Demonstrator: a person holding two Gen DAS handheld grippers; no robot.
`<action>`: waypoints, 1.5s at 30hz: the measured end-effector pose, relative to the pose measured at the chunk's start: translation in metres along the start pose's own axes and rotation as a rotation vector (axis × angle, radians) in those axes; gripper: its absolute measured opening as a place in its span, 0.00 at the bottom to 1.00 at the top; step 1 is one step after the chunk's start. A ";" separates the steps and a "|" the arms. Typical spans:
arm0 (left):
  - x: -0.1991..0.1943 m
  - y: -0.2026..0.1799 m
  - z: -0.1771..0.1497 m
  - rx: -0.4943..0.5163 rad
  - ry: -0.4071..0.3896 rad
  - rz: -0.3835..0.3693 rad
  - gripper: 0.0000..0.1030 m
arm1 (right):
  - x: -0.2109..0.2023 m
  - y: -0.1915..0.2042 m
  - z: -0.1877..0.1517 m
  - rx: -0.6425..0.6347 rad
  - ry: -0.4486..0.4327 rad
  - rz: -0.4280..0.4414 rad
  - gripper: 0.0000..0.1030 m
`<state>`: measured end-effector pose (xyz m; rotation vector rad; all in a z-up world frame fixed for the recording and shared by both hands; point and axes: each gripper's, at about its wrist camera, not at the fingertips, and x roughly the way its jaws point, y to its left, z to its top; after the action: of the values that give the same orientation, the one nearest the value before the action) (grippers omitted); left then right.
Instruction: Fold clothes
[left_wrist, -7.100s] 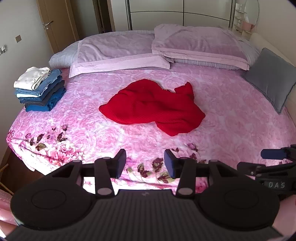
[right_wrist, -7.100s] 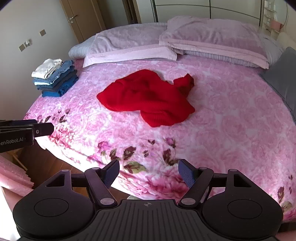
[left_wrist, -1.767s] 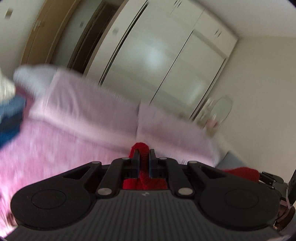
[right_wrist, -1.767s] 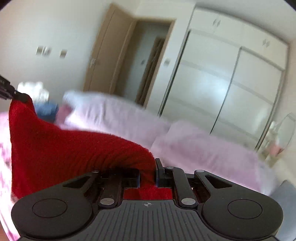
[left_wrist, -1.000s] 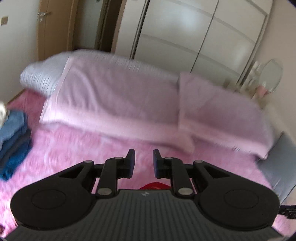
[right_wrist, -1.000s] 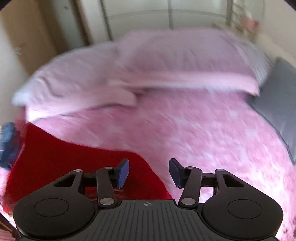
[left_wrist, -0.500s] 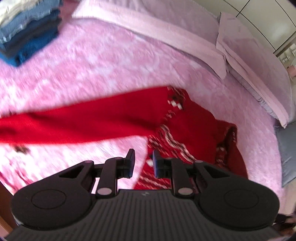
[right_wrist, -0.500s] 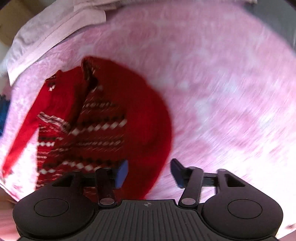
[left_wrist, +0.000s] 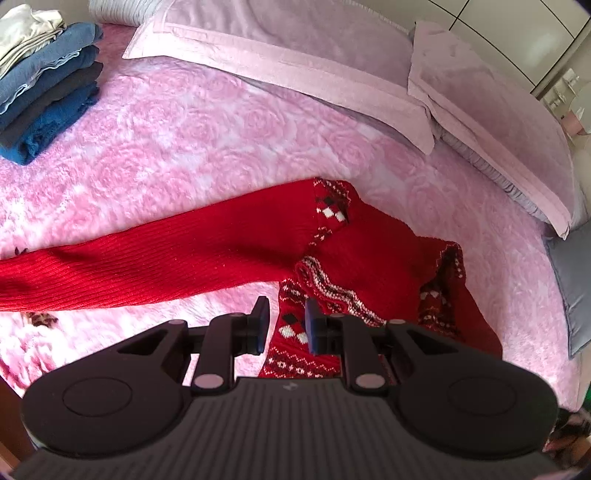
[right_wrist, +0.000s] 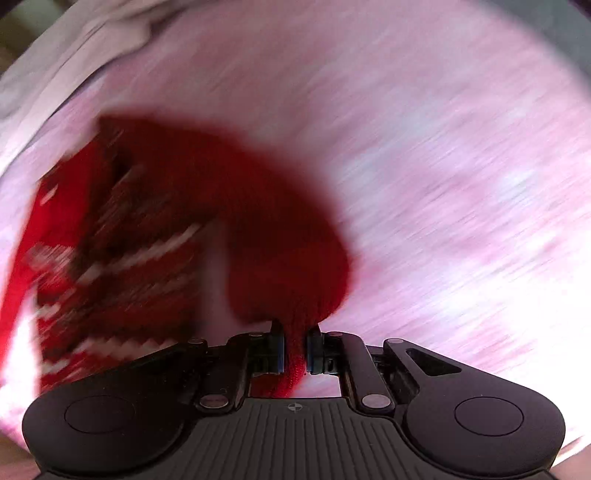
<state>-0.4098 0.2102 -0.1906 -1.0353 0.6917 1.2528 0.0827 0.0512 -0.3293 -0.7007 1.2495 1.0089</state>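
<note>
The pink bedspread (left_wrist: 192, 140) carried the red sweater (left_wrist: 369, 251), one sleeve stretched out leftward. The right gripper (right_wrist: 295, 343) was closing, red knit pinched between its pads, while the left gripper (left_wrist: 284, 325) hung slightly parted and empty above the patterned hem.

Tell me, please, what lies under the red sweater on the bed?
Under the red sweater only the pink floral bedspread shows, all around its edges. Whatever lies directly beneath the knit is covered, so it cannot be seen.
</note>
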 end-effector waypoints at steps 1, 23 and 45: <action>0.004 0.000 0.001 0.006 0.003 -0.004 0.15 | -0.004 -0.016 0.010 0.012 -0.021 -0.075 0.09; 0.259 -0.060 0.060 0.454 0.153 -0.209 0.04 | 0.068 0.191 0.059 -0.875 -0.401 0.129 0.57; 0.289 -0.046 0.160 0.248 0.078 -0.243 0.04 | 0.071 0.136 0.173 -0.474 -0.335 0.268 0.45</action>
<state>-0.3207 0.4776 -0.3693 -0.9351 0.7373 0.8963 0.0346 0.2763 -0.3491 -0.6954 0.8269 1.6032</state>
